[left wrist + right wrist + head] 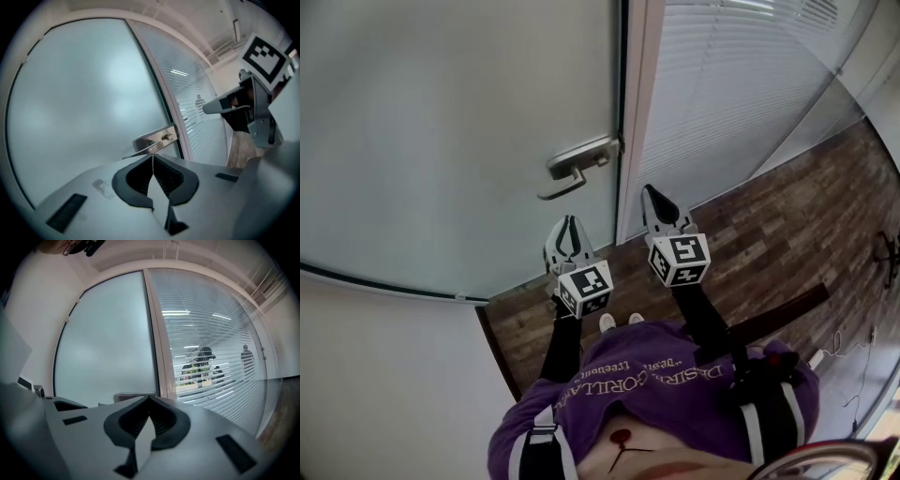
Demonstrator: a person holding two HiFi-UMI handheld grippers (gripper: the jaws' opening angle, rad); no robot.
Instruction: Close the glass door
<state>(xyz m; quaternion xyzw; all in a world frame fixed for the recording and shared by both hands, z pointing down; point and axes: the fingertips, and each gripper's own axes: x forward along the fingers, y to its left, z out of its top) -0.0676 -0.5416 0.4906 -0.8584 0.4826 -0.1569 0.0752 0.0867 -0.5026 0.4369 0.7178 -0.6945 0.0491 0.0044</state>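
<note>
Facing the frosted glass door (441,112), I hold my left gripper (570,221) clenched empty near its handle (578,165); right gripper (650,192), likewise clenched, fronts the door frame (639,112) beside blinds (741,84).

Dark wood floor (787,234), white slatted partition (722,84)

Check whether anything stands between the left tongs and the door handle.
Nothing visible does. The left tongs, shut and empty, point at the handle with only open air between; the right tongs sit off to the side.
</note>
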